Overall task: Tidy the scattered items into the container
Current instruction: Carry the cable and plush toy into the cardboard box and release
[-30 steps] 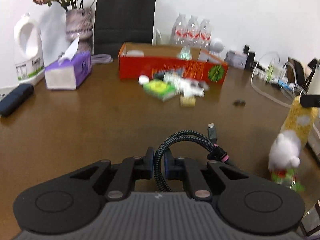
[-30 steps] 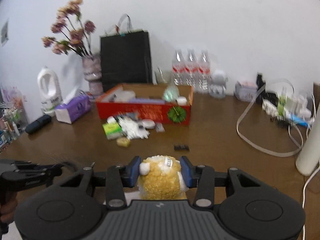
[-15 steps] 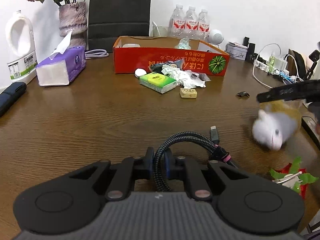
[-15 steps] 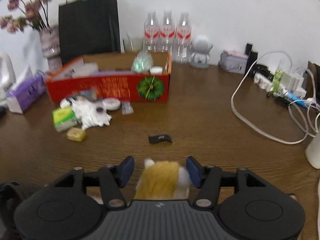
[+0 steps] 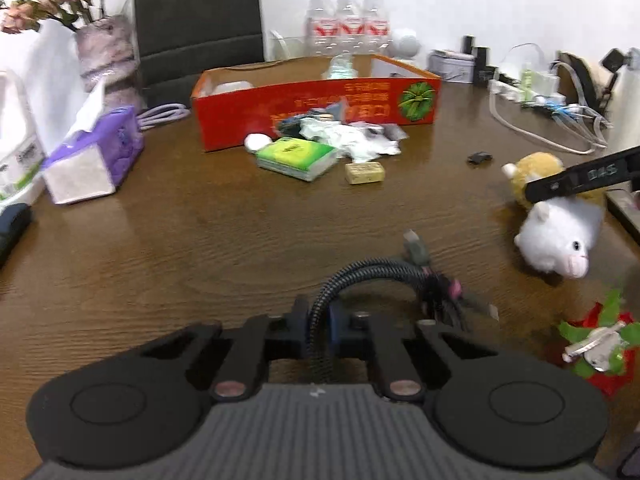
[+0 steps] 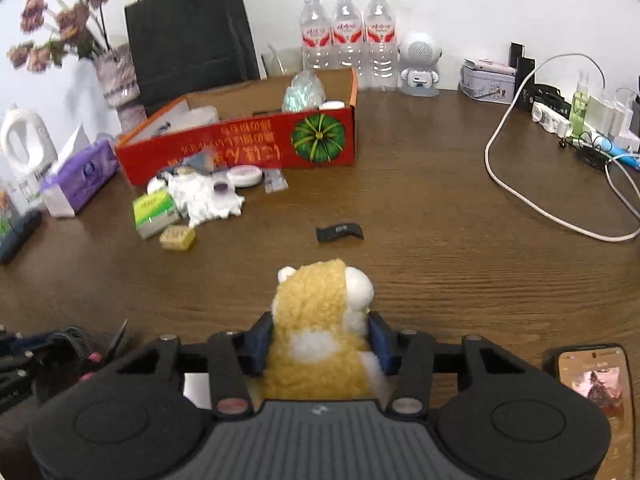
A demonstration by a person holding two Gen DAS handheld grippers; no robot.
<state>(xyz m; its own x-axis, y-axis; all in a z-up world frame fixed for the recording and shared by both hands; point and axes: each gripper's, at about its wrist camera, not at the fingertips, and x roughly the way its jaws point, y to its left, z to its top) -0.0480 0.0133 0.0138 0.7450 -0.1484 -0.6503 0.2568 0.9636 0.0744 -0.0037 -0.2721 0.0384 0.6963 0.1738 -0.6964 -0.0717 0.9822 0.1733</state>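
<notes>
left tool (image 5: pixel 318 322) pinches a braided cable (image 5: pixel 372 270); right tool (image 6: pixel 318 340) pinches a plush toy (image 6: pixel 320 320), both above the counter's (image 6: pixel 440 220) near edge. the red box (image 6: pixel 248 148) at the back holds few items; a tissue pack (image 6: pixel 154 210) and a black clip (image 6: pixel 340 233) remain outside.

Both views sit low over the bench (image 5: pixel 200 240), each looking forward along its own tool toward the back wall. The left view looks from the left, with the red box (image 5: pixel 316 108) ahead. The right view looks from further right. Both share the box (image 6: pixel 240 148), the bottles (image 6: pixel 347 36) and the toy (image 6: pixel 320 336).
</notes>
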